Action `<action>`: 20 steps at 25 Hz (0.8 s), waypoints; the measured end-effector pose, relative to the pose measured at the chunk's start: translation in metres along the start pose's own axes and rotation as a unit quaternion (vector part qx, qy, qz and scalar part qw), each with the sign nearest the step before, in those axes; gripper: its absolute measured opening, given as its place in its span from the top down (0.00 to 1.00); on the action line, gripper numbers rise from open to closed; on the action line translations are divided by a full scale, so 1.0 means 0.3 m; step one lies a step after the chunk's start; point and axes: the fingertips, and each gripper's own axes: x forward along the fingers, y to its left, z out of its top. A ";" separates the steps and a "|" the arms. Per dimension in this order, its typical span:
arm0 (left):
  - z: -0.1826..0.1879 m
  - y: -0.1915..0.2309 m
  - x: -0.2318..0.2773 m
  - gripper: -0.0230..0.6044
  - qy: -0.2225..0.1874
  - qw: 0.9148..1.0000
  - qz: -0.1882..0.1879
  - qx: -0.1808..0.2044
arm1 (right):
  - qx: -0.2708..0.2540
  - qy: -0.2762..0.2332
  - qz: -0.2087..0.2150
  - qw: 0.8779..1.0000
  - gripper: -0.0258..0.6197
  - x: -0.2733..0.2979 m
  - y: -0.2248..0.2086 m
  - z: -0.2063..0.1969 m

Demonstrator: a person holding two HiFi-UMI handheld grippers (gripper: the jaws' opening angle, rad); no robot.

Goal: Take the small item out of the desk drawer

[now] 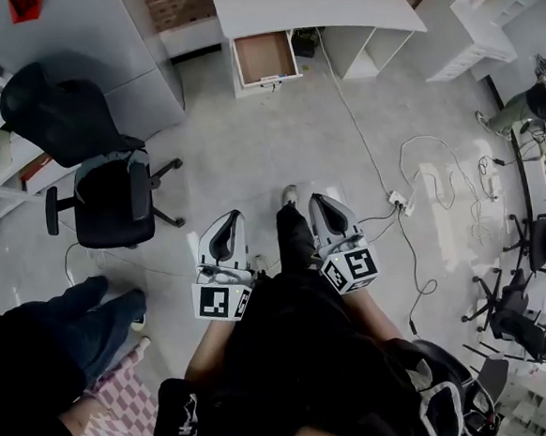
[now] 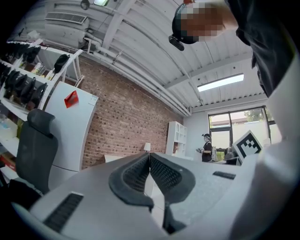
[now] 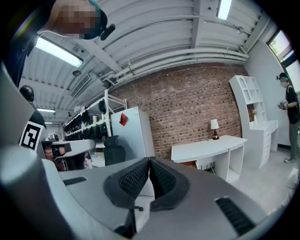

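Note:
The white desk stands far ahead across the floor, and its drawer is pulled open, showing a brown bottom. I cannot make out a small item inside from here. My left gripper and right gripper are held close to my body, pointing toward the desk, well short of it. Both are shut with nothing between the pads. In the left gripper view the left gripper points at a brick wall. In the right gripper view the right gripper points toward the desk.
A black office chair stands on the left, with a second one behind it. A power strip with cables lies on the floor to the right. A person stands at lower left. White shelves are at the right.

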 end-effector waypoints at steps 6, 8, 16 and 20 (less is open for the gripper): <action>-0.003 0.079 0.261 0.95 0.009 1.000 0.009 0.008 | -0.013 -0.004 0.019 1.000 0.92 0.251 -0.166 0.061; 0.001 0.094 0.379 0.95 0.012 1.000 0.008 0.015 | -0.017 -0.003 0.026 1.000 0.92 0.337 -0.246 0.086; -0.005 0.157 0.820 0.95 0.025 0.999 0.020 0.025 | -0.031 0.011 0.076 0.997 0.92 0.640 -0.513 0.169; -0.021 0.181 1.004 0.95 0.033 0.999 0.018 0.032 | -0.048 0.028 0.090 0.994 0.92 0.760 -0.625 0.171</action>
